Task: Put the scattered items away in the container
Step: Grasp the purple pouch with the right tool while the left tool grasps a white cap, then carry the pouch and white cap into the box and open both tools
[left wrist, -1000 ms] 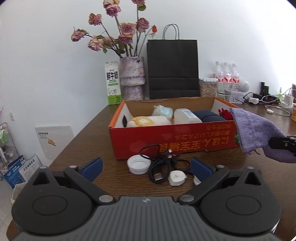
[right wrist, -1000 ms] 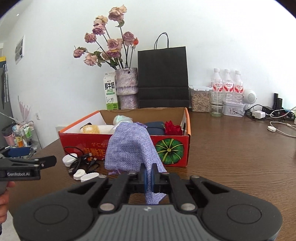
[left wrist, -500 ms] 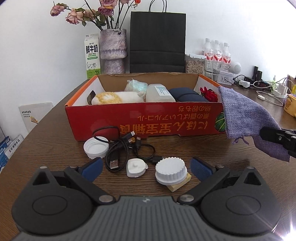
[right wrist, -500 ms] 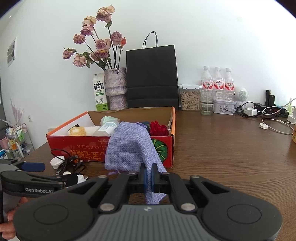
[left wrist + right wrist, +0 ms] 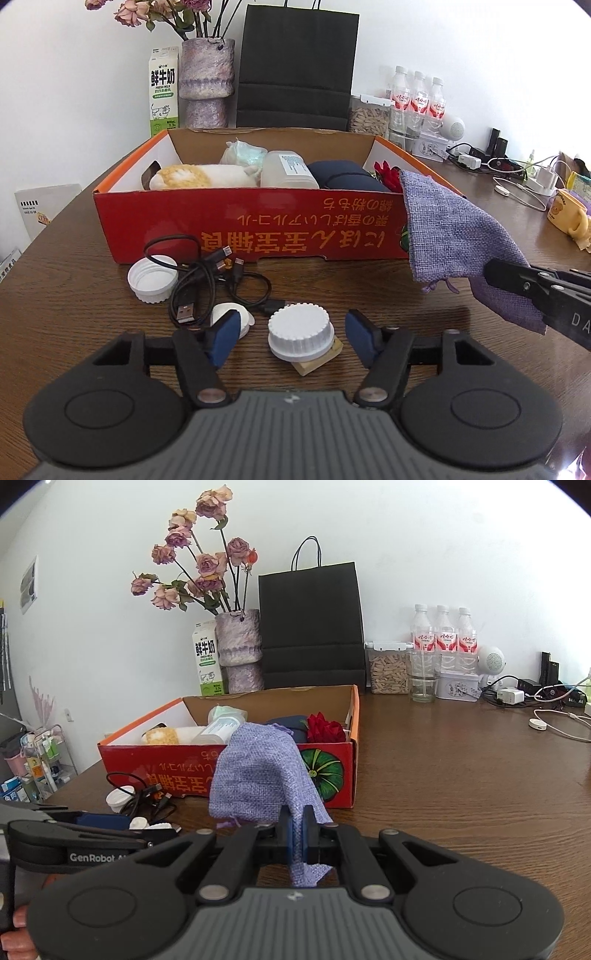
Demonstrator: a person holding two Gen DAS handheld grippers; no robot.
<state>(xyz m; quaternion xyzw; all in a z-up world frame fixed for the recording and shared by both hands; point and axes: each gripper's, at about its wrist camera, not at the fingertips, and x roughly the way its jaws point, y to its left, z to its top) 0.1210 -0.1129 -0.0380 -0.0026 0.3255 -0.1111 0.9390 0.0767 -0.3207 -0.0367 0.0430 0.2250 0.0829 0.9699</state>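
Tabletop (image 5: 55, 295): we see dark wood grain, carrying all items in both views.
Box (image 5: 251, 236): red cardboard, open top, mid-tabletop; a plush toy, a plastic bottle, a dark pouch and a red flower lie inside.
Purple bag (image 5: 258, 771): woven cloth, draped over the box's front right corner; its lower edge is pinched flat between the right gripper (image 5: 295, 836) fingers, which are fully closed on it.
Left gripper (image 5: 291, 332): fingers closing, roughly half apart, either side of the ridged white cap (image 5: 300, 330); we see gaps on both sides, pads not yet touching.
Ridged white cap: sits on a small tan block (image 5: 314, 363), in front of the box.
Other loose items: open white lid (image 5: 152, 278), black cable tangle (image 5: 210, 280), small white piece (image 5: 229, 314), all just before the box front.
Left view only: the cap, the block and the gap at the pads.
Right view only: the grip on the bag, a hand (image 5: 16, 934) at the lower left edge, dried roses (image 5: 195, 554).
Change from earlier frame: left fingers stood far wider; the camera has come closer, bringing the cap between them. Right side unchanged.
Room: white wall, black paper bag (image 5: 310, 624), milk carton (image 5: 163, 96), water bottles, chargers.
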